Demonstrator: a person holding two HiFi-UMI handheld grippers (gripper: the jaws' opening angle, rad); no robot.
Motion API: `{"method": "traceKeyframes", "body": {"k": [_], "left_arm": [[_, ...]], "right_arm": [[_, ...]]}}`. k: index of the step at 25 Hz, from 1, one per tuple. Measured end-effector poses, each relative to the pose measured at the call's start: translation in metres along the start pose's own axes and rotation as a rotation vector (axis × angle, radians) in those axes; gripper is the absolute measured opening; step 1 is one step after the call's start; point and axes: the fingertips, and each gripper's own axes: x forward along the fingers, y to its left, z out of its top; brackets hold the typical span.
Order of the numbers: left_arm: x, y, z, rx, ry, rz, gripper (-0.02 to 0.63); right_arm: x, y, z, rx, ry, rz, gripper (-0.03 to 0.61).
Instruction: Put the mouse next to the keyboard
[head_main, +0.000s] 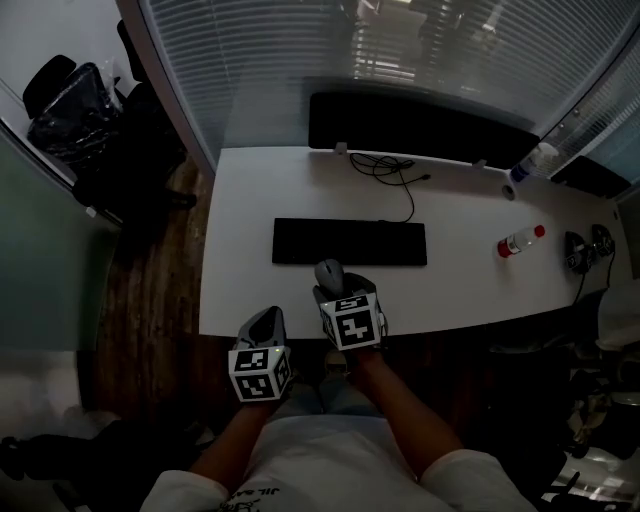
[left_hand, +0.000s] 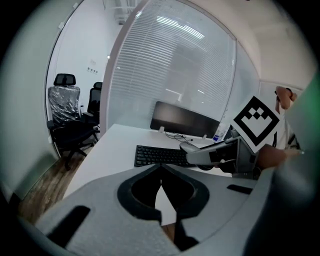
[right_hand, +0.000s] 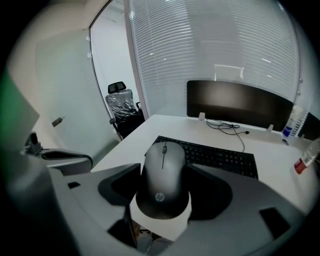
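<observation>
A dark grey mouse (right_hand: 165, 180) sits between the jaws of my right gripper (right_hand: 164, 171), which is shut on its sides. In the head view the mouse (head_main: 328, 272) is over the desk's front strip, just in front of the black keyboard (head_main: 350, 242) and near its middle. Whether it rests on the desk I cannot tell. The right gripper (head_main: 336, 292) reaches in from the front edge. My left gripper (head_main: 268, 322) hangs at the desk's front edge, left of the right one. Its jaws meet at the tips with nothing between them (left_hand: 161, 166). The keyboard (left_hand: 160, 155) lies ahead of it.
A black monitor (head_main: 420, 130) stands at the back of the white desk (head_main: 240, 200), with a cable (head_main: 385, 170) in front of it. A red-capped bottle (head_main: 520, 241), a spray bottle (head_main: 530, 162) and headphones (head_main: 585, 245) are at the right. Office chairs (head_main: 70, 100) stand left.
</observation>
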Motion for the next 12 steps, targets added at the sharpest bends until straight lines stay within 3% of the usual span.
{"method": "traceKeyframes", "body": {"k": [12], "left_arm": [[0.043, -0.087, 0.0, 0.113, 0.042, -0.167, 0.006]], "right_arm": [[-0.053, -0.097, -0.033, 0.142, -0.028, -0.154, 0.291]]}}
